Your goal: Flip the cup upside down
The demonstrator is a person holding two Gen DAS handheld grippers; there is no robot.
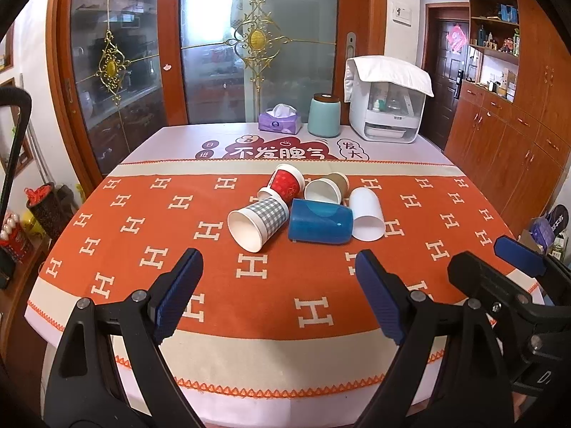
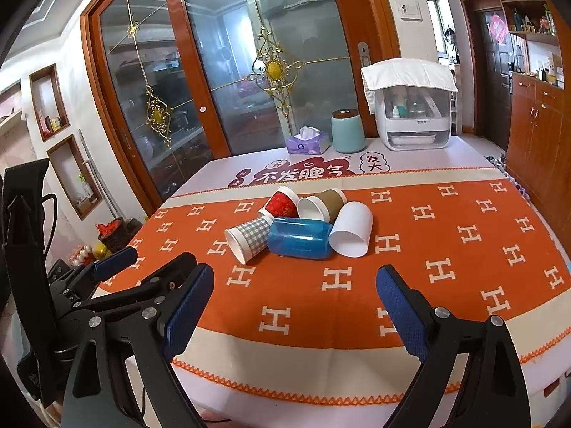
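Several cups lie on their sides in a cluster on the orange cloth: a checked paper cup [image 1: 258, 224] [image 2: 249, 237], a blue plastic cup [image 1: 320, 225] [image 2: 299, 238], a white cup [image 1: 367, 219] [image 2: 351, 230], a red cup [image 1: 287, 182] [image 2: 283, 202] and a brown cup [image 1: 328, 187] [image 2: 323, 204]. My left gripper [image 1: 280, 292] is open and empty, short of the cluster above the table's near edge. My right gripper [image 2: 296, 306] is open and empty, also short of the cups. Each gripper shows in the other's view: the right gripper [image 1: 499, 267], the left gripper [image 2: 142, 267].
At the table's far edge stand a purple tissue box [image 1: 280, 123] [image 2: 307, 143], a teal canister [image 1: 324, 116] [image 2: 348, 131] and a white appliance under a cloth [image 1: 387, 103] [image 2: 410, 114]. Glass sliding doors are behind. Wooden cabinets [image 1: 506, 135] stand to the right.
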